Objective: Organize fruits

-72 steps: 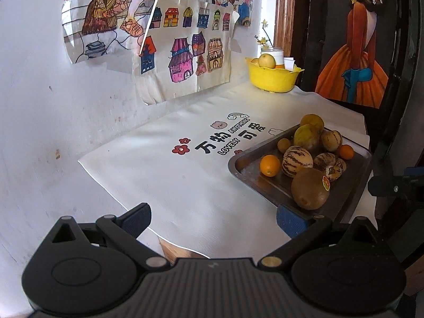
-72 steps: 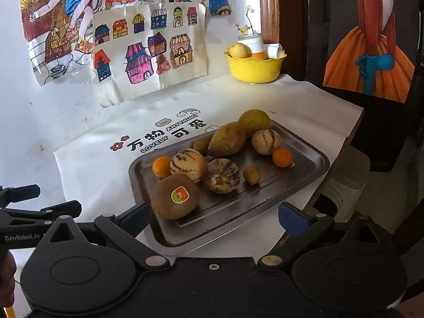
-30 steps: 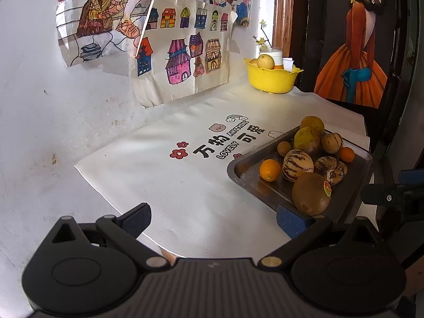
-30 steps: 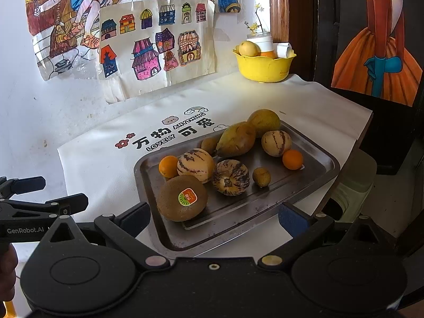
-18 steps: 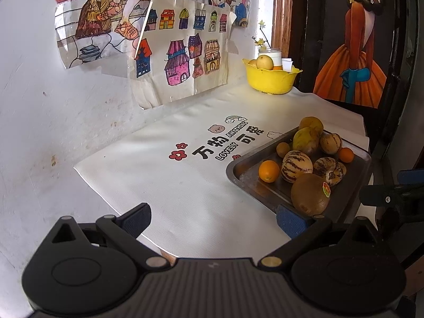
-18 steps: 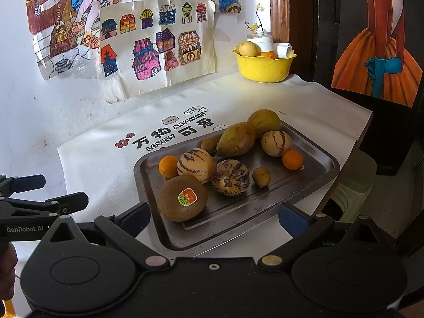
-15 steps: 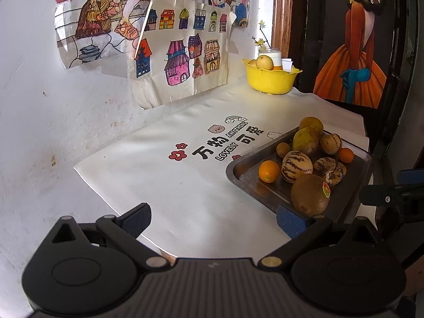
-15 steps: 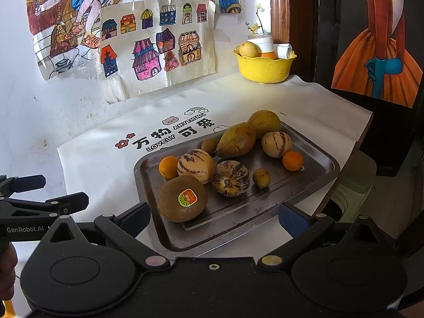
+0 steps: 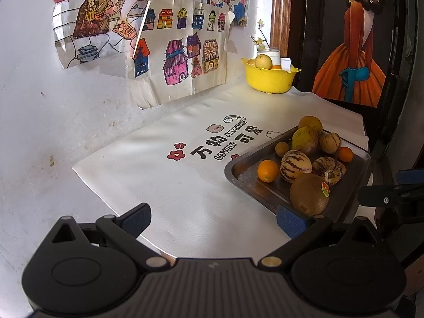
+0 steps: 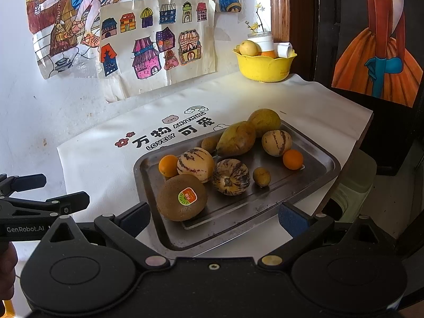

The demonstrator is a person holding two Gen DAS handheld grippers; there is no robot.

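A white, scuffed wall hung with crayon-coloured drawings of houses (image 10: 156,47) stood behind a table covered by a smooth white mat (image 9: 169,185) printed with black characters and small flowers. At the far corner a glossy yellow plastic bowl (image 10: 265,66) with a scalloped rim held a pale round fruit and a white cup.

On the mat lay a shallow rectangular metal tray (image 10: 312,175), dull grey and scratched, with rounded corners. Nearest the camera in the right wrist view sat a large fuzzy brown kiwi (image 10: 181,197) bearing an orange-and-green sticker. Behind it and touching it were a small smooth orange (image 10: 168,164) and a cream melon with purple stripes (image 10: 195,164). A darker striped melon (image 10: 230,177) lay just beside these, with a small brown round fruit (image 10: 261,176) to its right. Farther back were an elongated yellow-brown mango (image 10: 235,139), a round green-yellow fruit (image 10: 264,119), another striped melon (image 10: 277,143) and a second small orange (image 10: 292,159).

The right gripper (image 10: 212,216) hung just in front of the tray's near edge, its blue-padded fingers spread wide apart and holding nothing; the kiwi lay between them and slightly ahead. The left gripper (image 9: 212,216) was likewise spread and empty over the bare mat, with the tray ahead and to its right; its right pad (image 9: 290,220) appeared just in front of the kiwi.
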